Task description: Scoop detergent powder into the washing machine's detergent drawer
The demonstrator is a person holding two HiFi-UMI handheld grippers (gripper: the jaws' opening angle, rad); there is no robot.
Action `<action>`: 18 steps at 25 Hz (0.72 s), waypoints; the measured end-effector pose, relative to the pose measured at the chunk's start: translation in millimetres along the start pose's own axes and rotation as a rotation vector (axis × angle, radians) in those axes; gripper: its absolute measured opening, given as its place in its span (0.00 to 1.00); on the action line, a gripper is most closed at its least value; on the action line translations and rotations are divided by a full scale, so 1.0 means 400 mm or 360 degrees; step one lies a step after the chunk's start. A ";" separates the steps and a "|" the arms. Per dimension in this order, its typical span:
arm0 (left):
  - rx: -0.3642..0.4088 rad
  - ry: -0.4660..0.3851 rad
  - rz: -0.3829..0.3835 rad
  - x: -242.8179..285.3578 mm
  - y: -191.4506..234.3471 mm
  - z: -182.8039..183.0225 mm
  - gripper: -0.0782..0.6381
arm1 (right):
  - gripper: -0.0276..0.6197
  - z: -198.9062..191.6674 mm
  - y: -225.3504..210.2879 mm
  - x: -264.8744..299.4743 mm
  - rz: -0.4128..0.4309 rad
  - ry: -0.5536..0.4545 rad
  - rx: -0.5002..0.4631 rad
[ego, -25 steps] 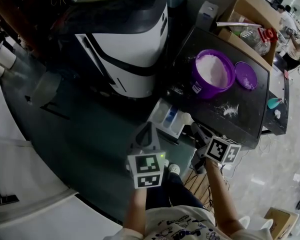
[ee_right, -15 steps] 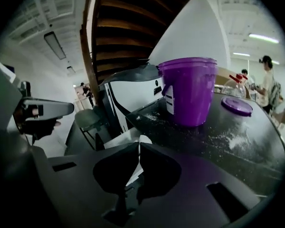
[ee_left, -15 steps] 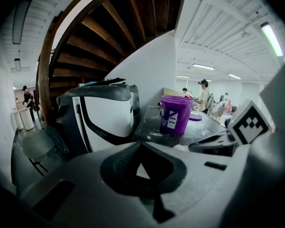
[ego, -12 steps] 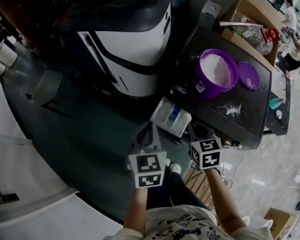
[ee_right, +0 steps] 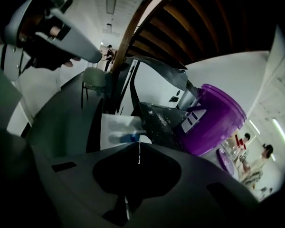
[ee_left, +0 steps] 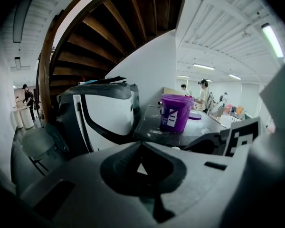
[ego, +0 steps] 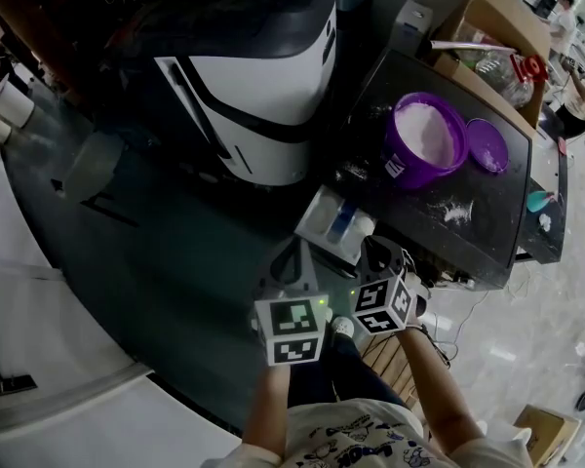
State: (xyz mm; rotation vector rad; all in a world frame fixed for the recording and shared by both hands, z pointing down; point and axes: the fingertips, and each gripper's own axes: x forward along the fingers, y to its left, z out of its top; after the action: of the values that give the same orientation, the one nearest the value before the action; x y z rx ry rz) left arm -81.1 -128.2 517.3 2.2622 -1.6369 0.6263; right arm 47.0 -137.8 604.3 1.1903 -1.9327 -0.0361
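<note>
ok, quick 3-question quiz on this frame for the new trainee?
1. True or false: the lid is off the purple tub and lies beside it on the black table.
2. The detergent drawer of the washing machine is: A) shut flush; B) pulled out and open; C) lifted onto the table.
3. What do the left gripper and the right gripper hold?

Key: 1 true. 2 B. 3 nothing; both are shut and empty.
</note>
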 end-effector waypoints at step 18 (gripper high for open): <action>-0.0029 0.0019 0.0031 -0.019 0.034 -0.035 0.11 | 0.07 -0.014 0.043 0.023 -0.0178 0.0060 -0.0741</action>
State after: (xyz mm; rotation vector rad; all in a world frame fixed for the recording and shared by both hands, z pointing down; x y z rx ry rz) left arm -98.4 -119.6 525.2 2.2279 -1.6547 0.6259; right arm 36.5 -133.0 621.0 0.9710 -1.6976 -0.4922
